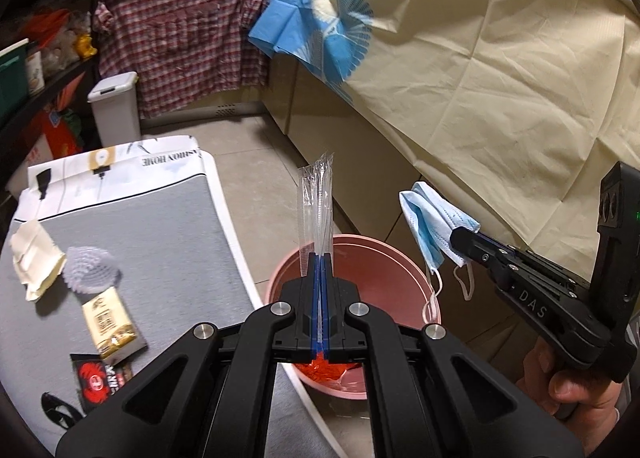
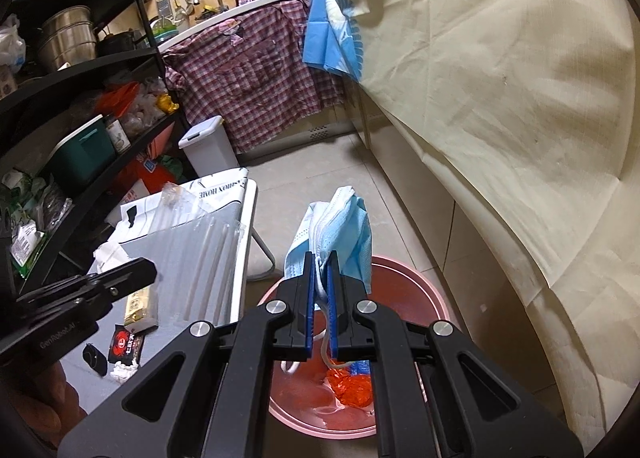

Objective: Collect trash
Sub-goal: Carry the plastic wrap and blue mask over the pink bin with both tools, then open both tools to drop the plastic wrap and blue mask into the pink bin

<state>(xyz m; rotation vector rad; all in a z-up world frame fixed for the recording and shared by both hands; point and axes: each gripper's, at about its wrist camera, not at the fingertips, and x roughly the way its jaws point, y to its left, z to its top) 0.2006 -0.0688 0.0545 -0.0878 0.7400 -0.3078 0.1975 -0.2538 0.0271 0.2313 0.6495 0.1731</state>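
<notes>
A clear plastic wrapper (image 1: 316,209) is clamped upright between the blue pads of the left gripper (image 1: 320,270), its long axis running toward the top of the frame, above the pink bin (image 1: 400,258). At the right, a blue face mask (image 2: 336,234) is pinched by the right gripper (image 2: 321,278), drooping over the bin, ear loops dangling. Only fingers of the hand (image 1: 572,382) show at lower right. Orange trash (image 2: 350,386) in the bin is partly hidden by the jaws.

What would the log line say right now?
left gripper: shut on clear wrapper | right gripper: shut on face mask | both over pink bin
</notes>
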